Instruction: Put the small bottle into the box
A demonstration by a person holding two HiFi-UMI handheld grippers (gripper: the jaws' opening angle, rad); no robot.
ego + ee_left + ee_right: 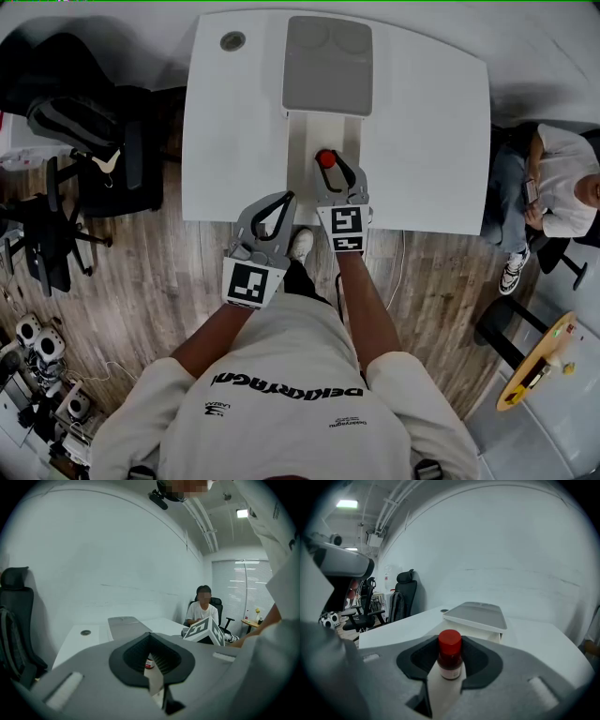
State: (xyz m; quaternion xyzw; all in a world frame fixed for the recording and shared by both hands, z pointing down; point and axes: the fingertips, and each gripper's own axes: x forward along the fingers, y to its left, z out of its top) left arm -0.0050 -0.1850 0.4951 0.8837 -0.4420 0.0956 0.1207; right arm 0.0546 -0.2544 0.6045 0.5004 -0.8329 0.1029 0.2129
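The small brown bottle with a red cap stands upright between the jaws of my right gripper, which is shut on it. The bottle is over the open white box at the middle of the white table. The box's grey lid lies at its far end. My left gripper hangs shut and empty over the table's front edge, left of the box. Through its jaws in the left gripper view I see part of the bottle.
A round cable hole is in the table's far left corner. Black office chairs stand left of the table. A person sits at its right side. A small round wooden table is at the lower right.
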